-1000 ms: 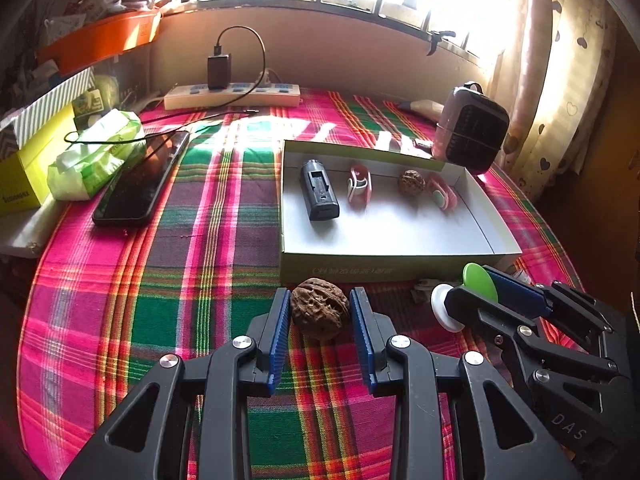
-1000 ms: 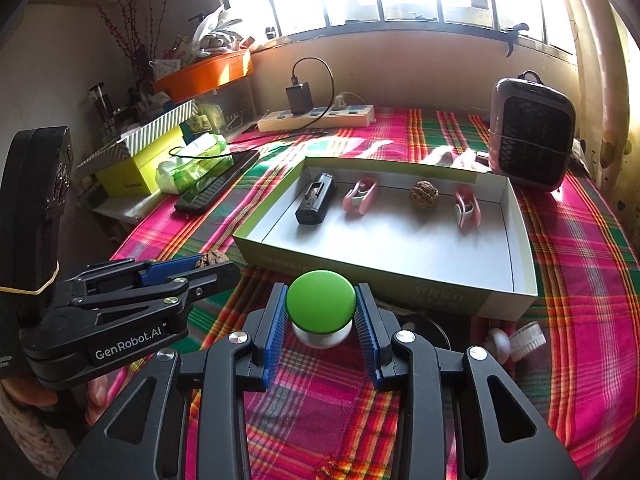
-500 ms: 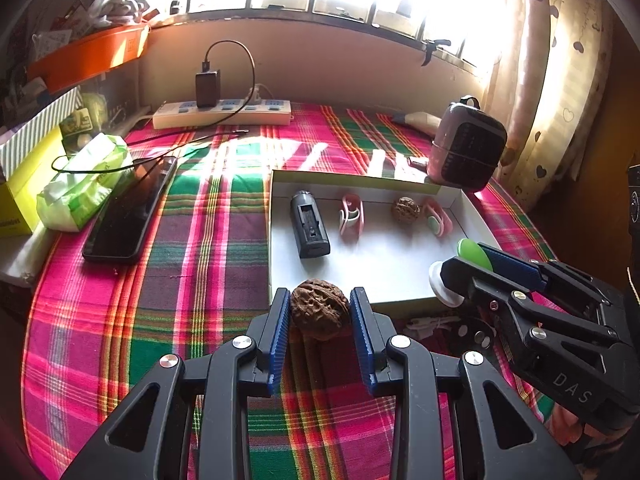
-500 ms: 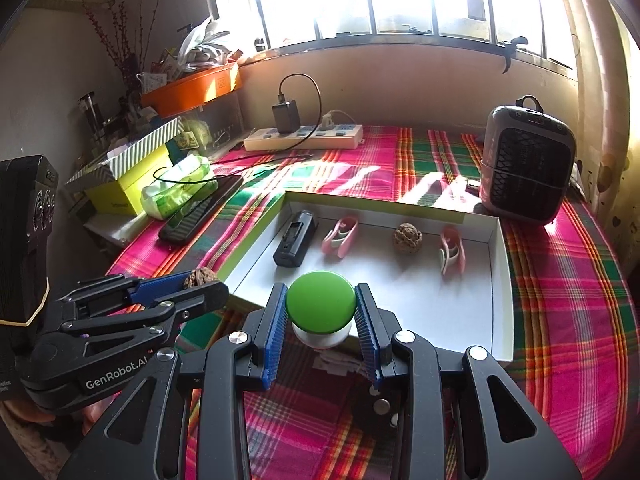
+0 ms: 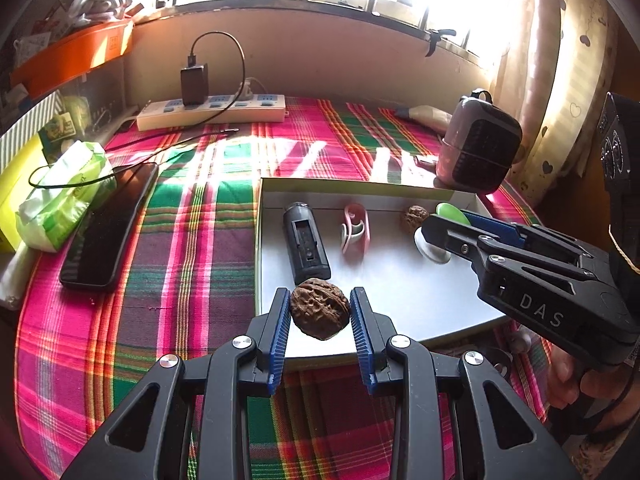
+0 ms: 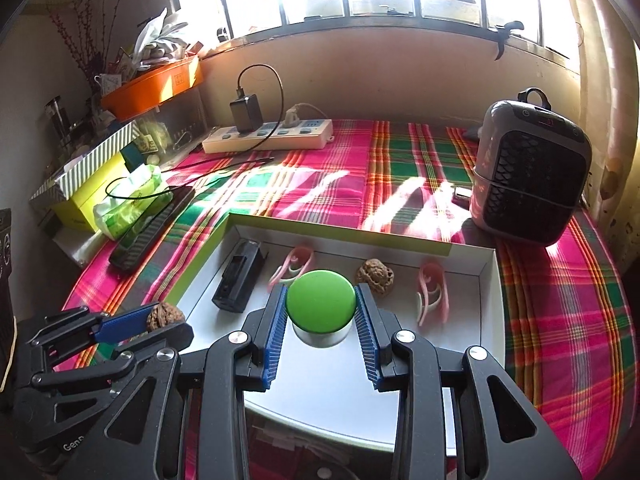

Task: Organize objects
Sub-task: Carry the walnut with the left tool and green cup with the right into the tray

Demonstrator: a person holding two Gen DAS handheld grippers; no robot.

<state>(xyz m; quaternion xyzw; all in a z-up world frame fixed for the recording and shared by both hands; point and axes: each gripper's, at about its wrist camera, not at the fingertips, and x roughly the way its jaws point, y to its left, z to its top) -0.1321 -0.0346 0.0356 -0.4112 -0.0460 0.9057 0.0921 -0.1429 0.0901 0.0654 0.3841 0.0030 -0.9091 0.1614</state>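
Both tongs have advanced over the box [image 5: 400, 188]; left tongs [image 5: 320, 320] pinch walnut [image 5: 319, 313]; right tongs [image 6: 321, 320] pinch green-topped button [image 6: 321, 303].

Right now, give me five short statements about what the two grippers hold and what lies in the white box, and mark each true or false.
1. The left gripper is shut on a brown wrinkled walnut. True.
2. The right gripper holds a pink clip. False: it is shut on a round green-topped white button.
3. The shallow white cardboard box holds a black rectangular device. True.
4. The box holds no walnut. False: a second brown walnut lies inside.
5. The dark phone lies inside the box. False: it lies on the plaid tablecloth.
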